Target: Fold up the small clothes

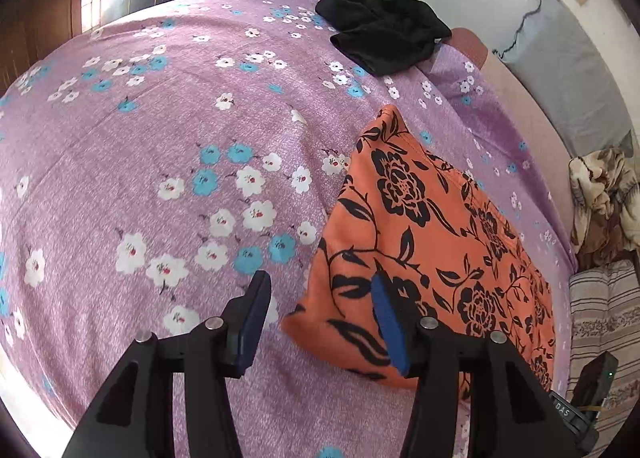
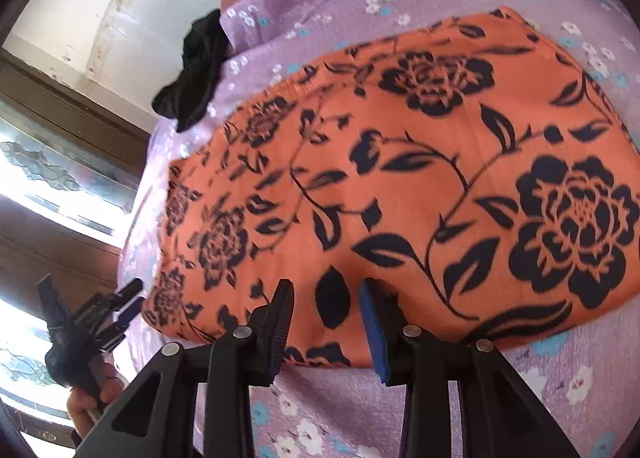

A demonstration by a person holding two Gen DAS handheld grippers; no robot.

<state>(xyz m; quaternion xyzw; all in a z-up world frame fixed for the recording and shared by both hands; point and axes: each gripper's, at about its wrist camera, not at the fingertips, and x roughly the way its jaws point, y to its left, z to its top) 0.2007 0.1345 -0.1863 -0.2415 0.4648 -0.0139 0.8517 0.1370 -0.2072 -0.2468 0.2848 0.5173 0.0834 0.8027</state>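
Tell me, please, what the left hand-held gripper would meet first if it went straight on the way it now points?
Most likely the purple flowered bedsheet, right beside the near corner of the orange floral garment. The left hand-held gripper is open and empty, with sheet showing between its fingers; depth is hard to judge.

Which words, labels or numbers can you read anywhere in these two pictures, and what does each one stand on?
"DAS": on a small black label plate at the lower right edge of the left wrist view, seen rotated; it may be part of a longer word.
Right wrist view: no readable text.
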